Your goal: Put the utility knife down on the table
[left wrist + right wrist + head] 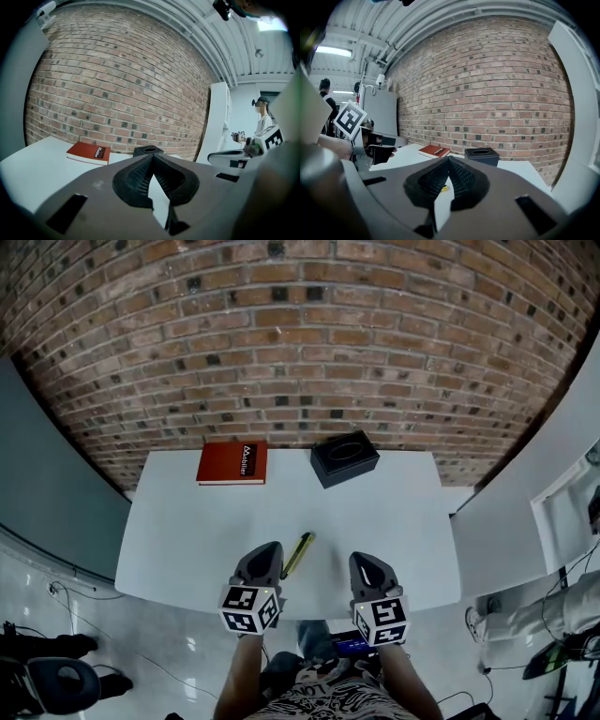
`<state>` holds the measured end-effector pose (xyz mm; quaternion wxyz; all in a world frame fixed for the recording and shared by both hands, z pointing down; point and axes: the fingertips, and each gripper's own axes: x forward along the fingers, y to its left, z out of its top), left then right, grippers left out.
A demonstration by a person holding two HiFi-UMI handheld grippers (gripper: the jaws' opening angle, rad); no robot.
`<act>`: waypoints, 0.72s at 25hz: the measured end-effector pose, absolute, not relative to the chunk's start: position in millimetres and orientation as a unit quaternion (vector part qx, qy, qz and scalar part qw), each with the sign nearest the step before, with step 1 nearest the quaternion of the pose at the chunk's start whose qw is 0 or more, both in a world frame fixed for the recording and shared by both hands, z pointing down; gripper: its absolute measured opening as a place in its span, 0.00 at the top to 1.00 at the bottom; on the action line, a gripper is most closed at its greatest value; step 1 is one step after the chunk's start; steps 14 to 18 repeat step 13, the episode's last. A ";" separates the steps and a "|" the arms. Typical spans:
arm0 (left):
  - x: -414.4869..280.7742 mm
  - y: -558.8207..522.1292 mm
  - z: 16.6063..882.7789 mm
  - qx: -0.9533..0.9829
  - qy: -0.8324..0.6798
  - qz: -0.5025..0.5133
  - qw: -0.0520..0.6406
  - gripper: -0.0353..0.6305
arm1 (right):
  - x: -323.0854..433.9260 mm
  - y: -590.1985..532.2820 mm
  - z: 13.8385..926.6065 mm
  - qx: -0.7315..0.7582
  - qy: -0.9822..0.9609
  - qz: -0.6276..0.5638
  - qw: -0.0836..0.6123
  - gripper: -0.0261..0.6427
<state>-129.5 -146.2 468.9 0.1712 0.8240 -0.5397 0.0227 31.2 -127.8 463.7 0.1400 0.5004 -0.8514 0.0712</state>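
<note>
Head view — knife (298, 555) lies on the worktop (206, 531), just beside the left tool (272, 549).
Left tool and right tool (362, 561) are closed together, nothing held — the knife could be knocked toward the near edge if the left tool is swung sideways.

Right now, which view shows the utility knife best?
Head view: the whole utility knife lies unobstructed on the table. Right gripper view catches only a yellow sliver of it; left gripper view, nothing.
</note>
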 end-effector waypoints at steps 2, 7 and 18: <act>-129.4 -146.9 468.1 0.823 -0.540 0.022 0.174 0.93 | 33.4 -127.5 462.1 0.503 -0.850 0.072 0.140 0.96; -125.4 -148.2 468.4 0.826 -0.535 0.029 0.173 0.93 | 36.9 -128.8 460.9 0.508 -0.847 0.074 0.139 0.96; -123.8 -148.6 475.0 0.825 -0.537 0.043 0.170 0.93 | 38.6 -129.1 464.6 0.507 -0.847 0.075 0.139 0.96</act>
